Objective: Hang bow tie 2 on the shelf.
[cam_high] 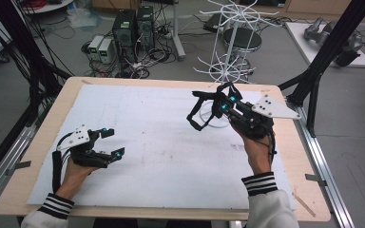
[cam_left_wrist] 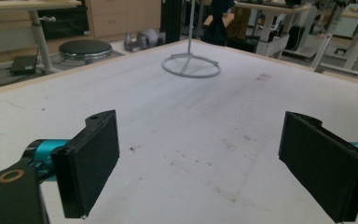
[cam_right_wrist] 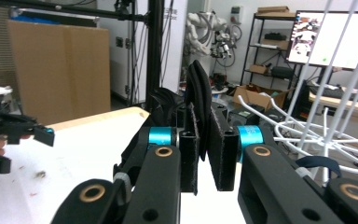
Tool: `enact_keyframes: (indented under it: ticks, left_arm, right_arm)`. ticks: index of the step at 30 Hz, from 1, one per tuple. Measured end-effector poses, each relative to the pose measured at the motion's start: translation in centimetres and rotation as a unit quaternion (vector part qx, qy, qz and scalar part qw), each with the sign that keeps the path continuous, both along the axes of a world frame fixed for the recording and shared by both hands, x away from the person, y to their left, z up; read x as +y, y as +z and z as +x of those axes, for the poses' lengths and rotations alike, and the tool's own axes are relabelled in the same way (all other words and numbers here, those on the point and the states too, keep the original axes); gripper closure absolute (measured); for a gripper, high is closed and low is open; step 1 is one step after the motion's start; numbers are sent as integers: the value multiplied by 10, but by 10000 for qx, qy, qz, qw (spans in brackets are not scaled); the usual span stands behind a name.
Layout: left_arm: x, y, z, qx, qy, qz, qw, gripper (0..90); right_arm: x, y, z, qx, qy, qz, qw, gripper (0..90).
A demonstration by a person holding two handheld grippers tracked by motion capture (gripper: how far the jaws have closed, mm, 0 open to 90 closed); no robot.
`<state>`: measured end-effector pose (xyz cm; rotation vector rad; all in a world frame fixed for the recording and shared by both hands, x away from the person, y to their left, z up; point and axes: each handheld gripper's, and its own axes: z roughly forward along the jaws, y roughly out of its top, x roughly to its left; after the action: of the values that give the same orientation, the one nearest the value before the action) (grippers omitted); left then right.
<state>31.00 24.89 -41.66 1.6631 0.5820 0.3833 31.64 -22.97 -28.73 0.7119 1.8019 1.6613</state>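
No writing reads on the black strap point(cam_right_wrist: 199, 100) clamped by the right gripper point(cam_right_wrist: 204, 158).

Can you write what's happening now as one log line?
right hand-held gripper: shut on black strap | left hand-held gripper: open, nothing in it | white wire rack: beside strap

No legible text or labels anywhere
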Motion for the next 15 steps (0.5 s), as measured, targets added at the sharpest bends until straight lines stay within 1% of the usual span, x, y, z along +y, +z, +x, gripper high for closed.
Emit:
enact_keyframes:
  ticks: [1,6,9,10,11,15]
  left_arm:
    - [1,-1,0,-23,20,-24,10000,127]
    - [2,-4,-1,-41,71,-53,10000,127]
    - [2,-5,-2,-132,106,-94,9998,127]
    - [3,-5,-2,-156,115,-93,9998,127]
    - [3,-5,-2,-166,132,-119,9997,127]
    - [5,-6,-3,-213,223,-114,9995,127]
  right_arm:
    - [0,0,2,-13,25,2,10000,838]
    - [0,0,7,10,-121,-3,9999,837]
    - [0,0,11,-24,-179,3,9998,838]
    - [0,0,12,7,-202,11,9998,837]
    - [0,0,13,-2,-249,25,9997,837]
    - [0,1,20,-8,-313,32,9995,837]
